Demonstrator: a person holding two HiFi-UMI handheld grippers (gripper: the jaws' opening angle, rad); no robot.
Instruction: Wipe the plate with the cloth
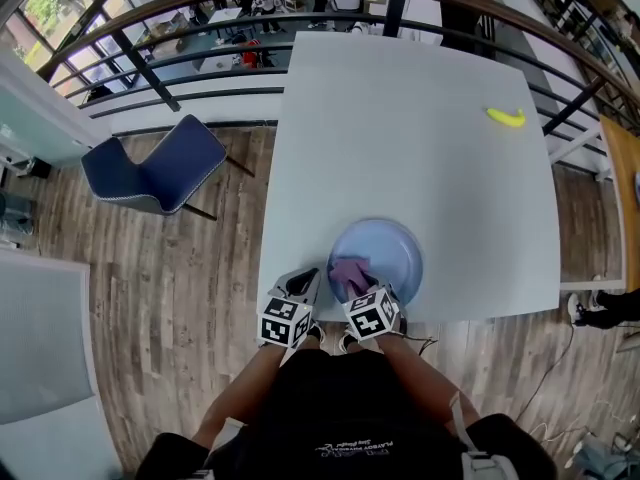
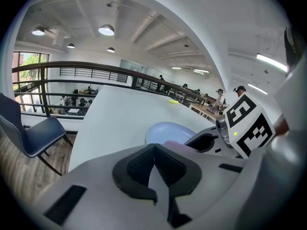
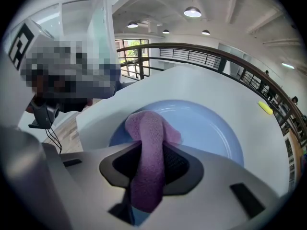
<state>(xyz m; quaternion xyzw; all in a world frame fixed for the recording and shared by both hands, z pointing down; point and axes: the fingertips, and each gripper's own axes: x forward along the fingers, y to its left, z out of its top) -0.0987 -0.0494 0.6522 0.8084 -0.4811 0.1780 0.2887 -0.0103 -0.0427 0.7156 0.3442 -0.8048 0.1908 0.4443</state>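
A pale blue plate (image 1: 392, 251) sits at the near edge of the white table (image 1: 420, 138). My right gripper (image 1: 354, 290) is shut on a purple cloth (image 1: 347, 271), and the cloth's free end lies on the plate's near left part. In the right gripper view the cloth (image 3: 149, 131) runs between the pads and out onto the plate (image 3: 206, 128). My left gripper (image 1: 304, 286) is shut on nothing and hovers at the table's edge just left of the plate. In the left gripper view its jaws (image 2: 154, 147) are pressed together, with the plate (image 2: 169, 131) beyond them.
A yellow banana (image 1: 506, 117) lies at the table's far right. A blue chair (image 1: 155, 168) stands on the wood floor to the left. A dark railing (image 1: 200, 58) runs behind the table. My own body is close against the near table edge.
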